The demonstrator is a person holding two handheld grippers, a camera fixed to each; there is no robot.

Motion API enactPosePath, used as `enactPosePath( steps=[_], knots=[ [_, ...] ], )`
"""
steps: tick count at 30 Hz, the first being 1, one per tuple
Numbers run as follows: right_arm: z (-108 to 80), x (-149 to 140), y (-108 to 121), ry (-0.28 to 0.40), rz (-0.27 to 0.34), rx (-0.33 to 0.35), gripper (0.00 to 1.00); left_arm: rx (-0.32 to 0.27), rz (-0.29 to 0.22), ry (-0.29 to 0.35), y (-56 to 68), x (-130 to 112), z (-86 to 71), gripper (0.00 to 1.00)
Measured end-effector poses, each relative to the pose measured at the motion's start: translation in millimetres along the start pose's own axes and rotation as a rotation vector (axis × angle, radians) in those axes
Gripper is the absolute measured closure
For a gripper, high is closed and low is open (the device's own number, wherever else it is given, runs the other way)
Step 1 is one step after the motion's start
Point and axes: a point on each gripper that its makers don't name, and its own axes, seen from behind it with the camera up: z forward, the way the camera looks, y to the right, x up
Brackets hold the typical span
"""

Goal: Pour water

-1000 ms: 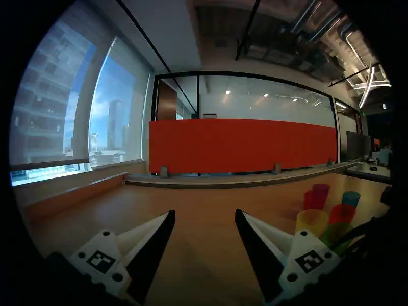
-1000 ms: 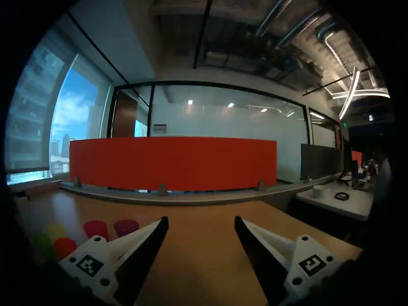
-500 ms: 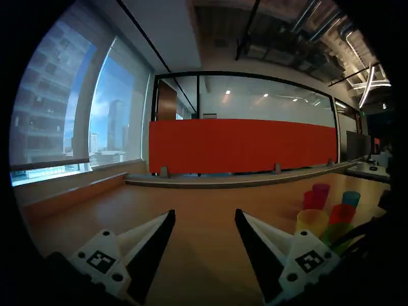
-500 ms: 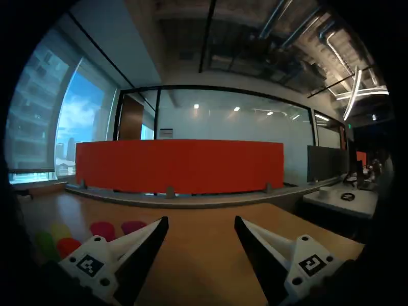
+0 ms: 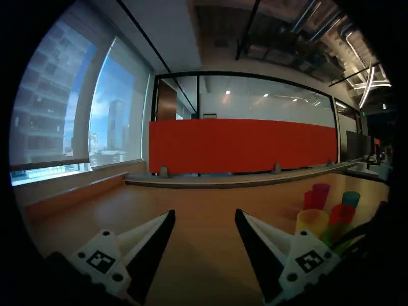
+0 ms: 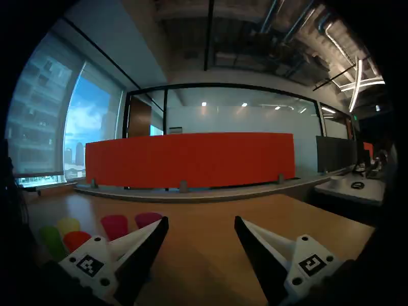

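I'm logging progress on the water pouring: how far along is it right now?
Done: nothing visible; the coloured cups all stand grouped on the wooden table. In hand: nothing, since the left gripper and the right gripper are both open and empty. Left: everything, from grasping a cup to pouring. I cannot tell whether any cup holds water.

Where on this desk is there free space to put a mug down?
The desk is bare ahead of the left gripper, back to the orange partition and across to the window ledge. Crowded: the coloured cups, clustered on that gripper's right.
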Motion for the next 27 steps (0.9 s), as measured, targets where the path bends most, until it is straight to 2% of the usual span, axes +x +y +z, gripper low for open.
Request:
enactPosePath(
  steps=[6,27],
  knots=[
    [2.2,-1.8,0.3,0.008,0.001,-0.002,0.00,0.000,0.001,0.000,0.3,0.0,0.4,0.14],
    [2.5,-16.2,2.7,-0.038,-0.034,-0.018,0.00,0.000,0.000,0.000,-0.1,-0.3,0.8,0.14]
  ],
)
